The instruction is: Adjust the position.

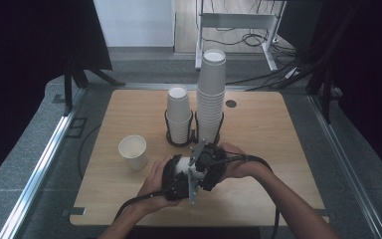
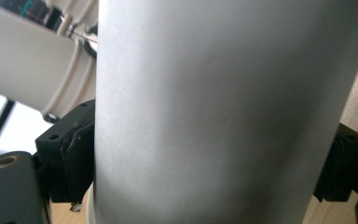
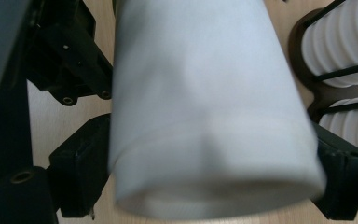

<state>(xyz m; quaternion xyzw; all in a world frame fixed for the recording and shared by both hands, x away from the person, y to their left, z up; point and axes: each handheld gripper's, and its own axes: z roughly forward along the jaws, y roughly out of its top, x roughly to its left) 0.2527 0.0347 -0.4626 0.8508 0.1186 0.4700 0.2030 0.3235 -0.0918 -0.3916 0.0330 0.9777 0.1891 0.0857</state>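
A white paper cup [image 1: 181,166] lies on its side between both grippers, just above the table's front middle. My left gripper [image 1: 175,179] is shut on it; in the left gripper view the cup [image 2: 214,107] sits squeezed between the black pads [image 2: 72,158]. My right gripper [image 1: 208,163] is shut on it too; in the right gripper view the cup [image 3: 205,102] spans the gap between the jaws, with a faint edge running across its wall. The left gripper's black body [image 3: 70,60] shows just beyond it.
A single upright cup [image 1: 133,152] stands left of the hands. Behind them two black wire holders [image 1: 179,139] carry a short cup stack [image 1: 179,112] and a tall stack [image 1: 212,89]. The stacks [image 3: 340,56] lie close to the right gripper. The wooden table [image 1: 278,149] has bare room at right.
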